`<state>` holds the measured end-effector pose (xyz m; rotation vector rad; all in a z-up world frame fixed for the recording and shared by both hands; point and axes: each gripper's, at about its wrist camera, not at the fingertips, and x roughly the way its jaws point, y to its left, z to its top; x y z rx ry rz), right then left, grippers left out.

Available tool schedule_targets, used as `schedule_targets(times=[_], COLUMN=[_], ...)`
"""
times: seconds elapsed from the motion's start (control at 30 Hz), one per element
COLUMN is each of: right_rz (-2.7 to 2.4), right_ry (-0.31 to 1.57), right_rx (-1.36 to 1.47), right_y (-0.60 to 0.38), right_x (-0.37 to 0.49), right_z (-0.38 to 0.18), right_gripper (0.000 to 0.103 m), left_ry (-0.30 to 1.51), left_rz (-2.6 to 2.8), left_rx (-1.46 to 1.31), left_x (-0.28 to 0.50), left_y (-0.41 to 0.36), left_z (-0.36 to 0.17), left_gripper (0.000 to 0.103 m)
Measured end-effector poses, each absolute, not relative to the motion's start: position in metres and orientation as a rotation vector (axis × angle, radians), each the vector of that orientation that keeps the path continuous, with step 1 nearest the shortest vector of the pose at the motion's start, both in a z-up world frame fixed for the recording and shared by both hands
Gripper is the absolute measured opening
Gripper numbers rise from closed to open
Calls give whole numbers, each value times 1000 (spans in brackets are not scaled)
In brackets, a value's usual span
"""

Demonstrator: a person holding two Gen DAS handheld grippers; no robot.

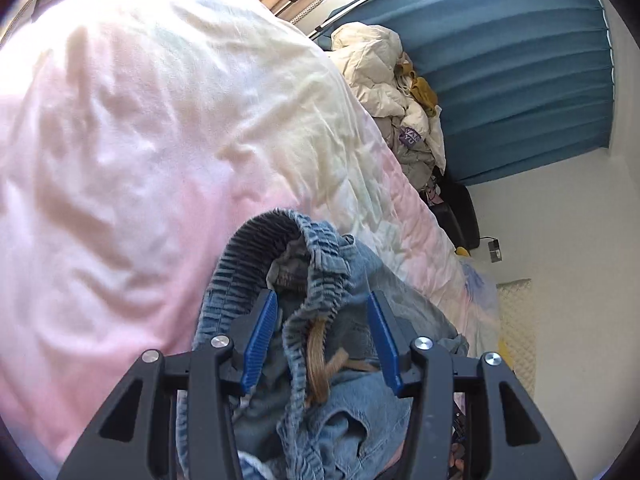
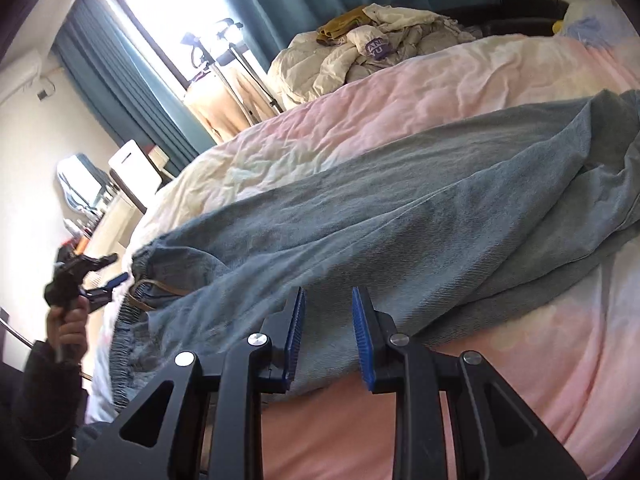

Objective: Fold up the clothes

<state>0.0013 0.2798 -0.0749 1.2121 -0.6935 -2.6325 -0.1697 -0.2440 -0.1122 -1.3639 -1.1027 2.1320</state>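
Note:
Light-blue jeans [image 2: 360, 216] lie stretched across the pink and cream bedcover [image 2: 460, 80]. Their legs run off to the right and the elastic waistband [image 2: 136, 264] is at the left edge of the bed. In the left wrist view the ruffled waistband [image 1: 308, 256] and its tan drawstring [image 1: 318, 356] bunch up between the blue pads [image 1: 260, 336] of my left gripper [image 1: 323, 298], which stands open around them. A hand [image 2: 68, 324] holds that left gripper [image 2: 116, 268] by the waistband. My right gripper [image 2: 327, 294] is open, low over the jeans' near edge around mid-leg.
A heap of cream clothes with a mustard piece [image 2: 384, 44] sits on the far side of the bed. Teal curtains [image 2: 132, 88], a bright window and a clothes rack [image 2: 224, 60] stand behind. A white unit [image 2: 132, 172] and a mirror are at the left. A white wall [image 1: 560, 220] flanks the bed.

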Motion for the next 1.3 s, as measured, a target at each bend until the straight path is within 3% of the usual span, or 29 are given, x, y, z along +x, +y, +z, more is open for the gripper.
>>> schedule_targets(times=[0.33,0.47,0.87,1.0,1.3], right_rz=[-2574,-2591,-2713,-2716,-2732], right_ry=[-845,-862,-802,-872,-929], right_rx=[1244,1242,1153,1125,1128], right_y=[291,294,301,313,332], right_x=[-28,-30,-17,-17,-40], right_z=[-99,-100,-78,-80,-97], right_gripper=[24,26,26,26,26], left_ry=[-1125,-994,-1057,-1102,-931], left_rz=[2033,2175,2386,2450,2568], left_rx=[-1472,-1473,-1257,-1208,-1356], left_x=[-242,-246,-281,-316,-371], left_y=[-209,-199,-196,-192,-160], left_z=[-151,-138,-32,-14,-83], left_gripper=[46,17,15,15,15])
